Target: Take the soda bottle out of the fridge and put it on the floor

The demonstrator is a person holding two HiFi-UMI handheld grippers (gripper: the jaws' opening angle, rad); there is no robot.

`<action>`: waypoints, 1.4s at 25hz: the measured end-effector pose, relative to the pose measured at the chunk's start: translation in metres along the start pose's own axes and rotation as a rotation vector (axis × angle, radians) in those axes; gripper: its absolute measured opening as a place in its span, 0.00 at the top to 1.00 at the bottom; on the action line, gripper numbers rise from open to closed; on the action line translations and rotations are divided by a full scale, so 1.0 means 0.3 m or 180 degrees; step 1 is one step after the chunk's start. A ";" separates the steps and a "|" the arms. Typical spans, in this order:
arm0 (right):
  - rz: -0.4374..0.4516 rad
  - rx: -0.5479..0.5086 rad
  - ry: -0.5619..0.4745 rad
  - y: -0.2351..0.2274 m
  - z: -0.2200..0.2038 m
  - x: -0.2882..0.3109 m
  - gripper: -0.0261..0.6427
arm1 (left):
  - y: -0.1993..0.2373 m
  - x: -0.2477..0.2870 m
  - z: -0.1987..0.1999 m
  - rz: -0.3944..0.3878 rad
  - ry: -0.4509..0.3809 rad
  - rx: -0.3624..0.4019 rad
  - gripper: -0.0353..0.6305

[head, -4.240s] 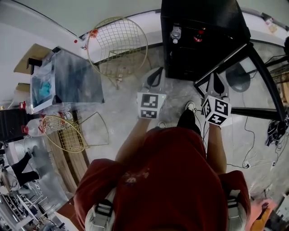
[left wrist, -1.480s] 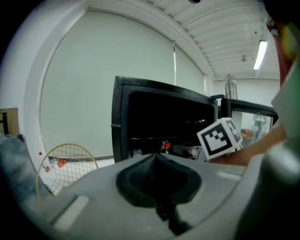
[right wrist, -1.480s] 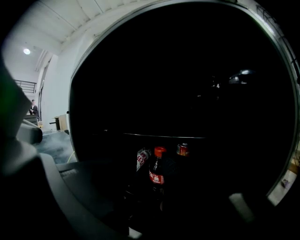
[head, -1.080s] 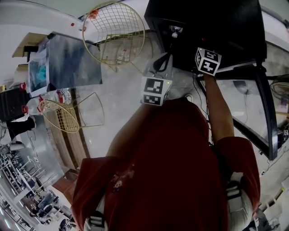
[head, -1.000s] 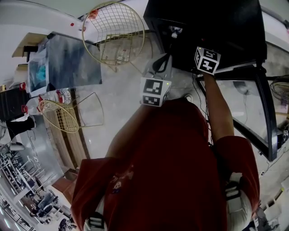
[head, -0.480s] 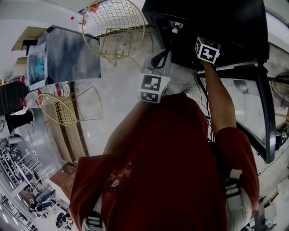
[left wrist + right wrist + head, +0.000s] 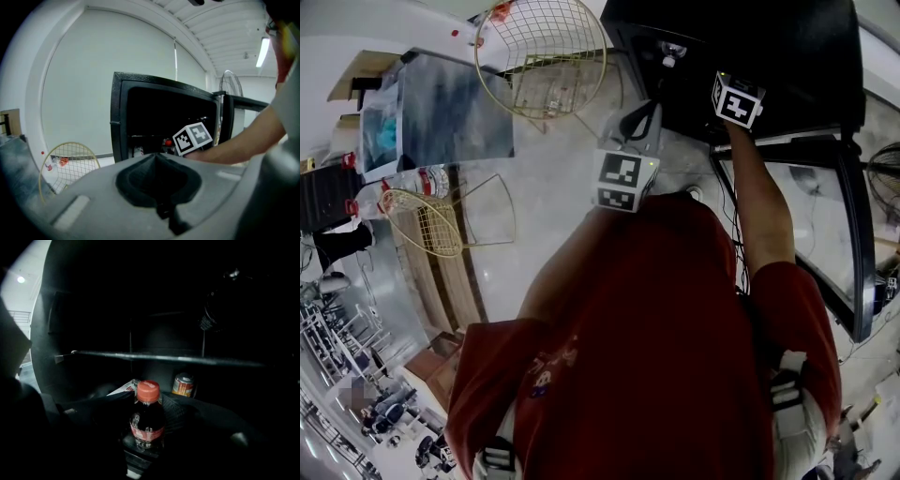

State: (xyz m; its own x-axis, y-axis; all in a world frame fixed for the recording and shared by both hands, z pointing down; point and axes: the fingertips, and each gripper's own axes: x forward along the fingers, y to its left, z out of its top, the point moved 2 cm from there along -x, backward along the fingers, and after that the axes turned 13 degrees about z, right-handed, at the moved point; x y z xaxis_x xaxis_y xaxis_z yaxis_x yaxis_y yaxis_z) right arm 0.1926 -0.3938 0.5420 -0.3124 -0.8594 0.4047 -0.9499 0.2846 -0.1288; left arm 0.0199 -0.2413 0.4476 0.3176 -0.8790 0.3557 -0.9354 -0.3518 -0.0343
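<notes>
In the right gripper view the soda bottle (image 7: 147, 420), dark with an orange-red cap and a red label, stands upright on the lower shelf of the black fridge (image 7: 769, 47). My right gripper (image 7: 149, 414) reaches into the fridge; its jaws have just been closing, and both pads now lie against the bottle's sides. The head view shows only that gripper's marker cube (image 7: 738, 98) at the fridge opening. My left gripper (image 7: 642, 117) hangs shut and empty in front of the fridge (image 7: 164, 108).
An orange can (image 7: 183, 384) and a flat packet stand behind the bottle, under a shelf bar (image 7: 164, 357). The glass fridge door (image 7: 806, 216) swings open to the right. Gold wire chairs (image 7: 542, 56) (image 7: 422, 248) and a grey table (image 7: 455, 112) stand to the left.
Since the oldest frame my right arm has stretched from beside my knee into the fridge. Over the last second both marker cubes stay nearly where they were.
</notes>
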 end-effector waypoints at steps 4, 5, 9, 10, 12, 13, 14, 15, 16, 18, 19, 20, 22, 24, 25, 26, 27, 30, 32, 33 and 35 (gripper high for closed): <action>-0.0014 -0.0036 -0.0046 0.006 0.019 -0.008 0.74 | -0.002 0.000 0.001 -0.0017 -0.0004 -0.0005 0.95; -0.0016 -0.0039 -0.0048 0.007 0.020 -0.009 0.74 | -0.001 0.000 0.002 -0.0021 -0.0005 -0.0004 0.95; -0.0014 -0.0038 -0.0046 0.013 0.017 -0.013 0.75 | 0.000 -0.002 0.001 -0.0019 -0.0004 -0.0012 0.95; -0.0010 -0.0041 -0.0042 0.010 0.015 -0.016 0.75 | -0.003 -0.001 0.000 -0.0024 -0.0004 -0.0018 0.95; 0.0010 -0.0043 -0.0049 0.008 0.011 -0.018 0.75 | -0.006 0.000 -0.001 -0.0036 -0.0004 -0.0021 0.95; 0.0019 -0.0042 -0.0058 0.012 0.013 -0.019 0.75 | -0.004 -0.001 -0.001 -0.0037 -0.0004 -0.0020 0.95; 0.0022 -0.0042 -0.0057 0.016 0.014 -0.021 0.75 | -0.001 -0.002 0.000 -0.0032 -0.0004 -0.0023 0.95; 0.0027 -0.0043 -0.0046 0.020 0.012 -0.023 0.75 | 0.003 -0.002 0.000 -0.0025 -0.0004 -0.0029 0.95; 0.0036 -0.0041 -0.0033 0.023 0.008 -0.025 0.75 | 0.006 -0.003 -0.002 -0.0019 -0.0002 -0.0036 0.95; 0.0051 -0.0023 -0.0027 0.027 -0.004 -0.032 0.75 | 0.009 -0.005 -0.005 -0.0011 -0.0003 -0.0044 0.95; 0.0052 -0.0015 -0.0027 0.028 -0.008 -0.038 0.75 | 0.009 -0.007 -0.007 -0.0007 -0.0006 -0.0047 0.95; 0.0051 -0.0012 -0.0026 0.030 -0.010 -0.044 0.75 | 0.011 -0.009 -0.007 -0.0003 -0.0007 -0.0053 0.95; 0.0060 -0.0010 -0.0019 0.033 -0.016 -0.051 0.75 | 0.014 -0.014 -0.004 0.0007 -0.0010 -0.0067 0.95; 0.0074 -0.0041 -0.0008 0.041 -0.013 -0.067 0.76 | 0.019 -0.018 -0.002 0.0028 -0.0018 -0.0087 0.95; 0.0083 -0.0054 -0.0009 0.044 -0.012 -0.077 0.76 | 0.022 -0.020 -0.003 0.0043 -0.0021 -0.0099 0.95; 0.0092 -0.0053 -0.0013 0.048 -0.013 -0.087 0.76 | 0.026 -0.022 -0.004 0.0061 -0.0025 -0.0105 0.95; 0.0096 -0.0044 -0.0016 0.050 -0.016 -0.098 0.76 | 0.029 -0.025 -0.005 0.0078 -0.0028 -0.0103 0.95; 0.0081 -0.0031 -0.0013 0.060 -0.033 -0.139 0.76 | 0.033 -0.030 -0.008 0.0110 -0.0038 -0.0118 0.95; 0.0088 -0.0033 -0.0002 0.070 -0.046 -0.164 0.76 | 0.034 -0.031 -0.012 0.0123 -0.0036 -0.0149 0.95; 0.0101 -0.0041 0.0005 0.076 -0.052 -0.176 0.76 | 0.035 -0.032 -0.014 0.0129 -0.0034 -0.0158 0.95; 0.0136 -0.0067 0.0016 0.090 -0.060 -0.197 0.76 | 0.036 -0.036 -0.018 0.0149 -0.0034 -0.0143 0.95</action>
State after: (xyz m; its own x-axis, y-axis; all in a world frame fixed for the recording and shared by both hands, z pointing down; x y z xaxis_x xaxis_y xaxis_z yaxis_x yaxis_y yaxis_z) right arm 0.1853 -0.3276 0.5309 -0.3525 -0.8442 0.4039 -0.9354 0.3299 -0.1269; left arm 0.0055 -0.2339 0.4485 0.2748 -0.8976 0.3446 -0.9552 -0.2957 -0.0086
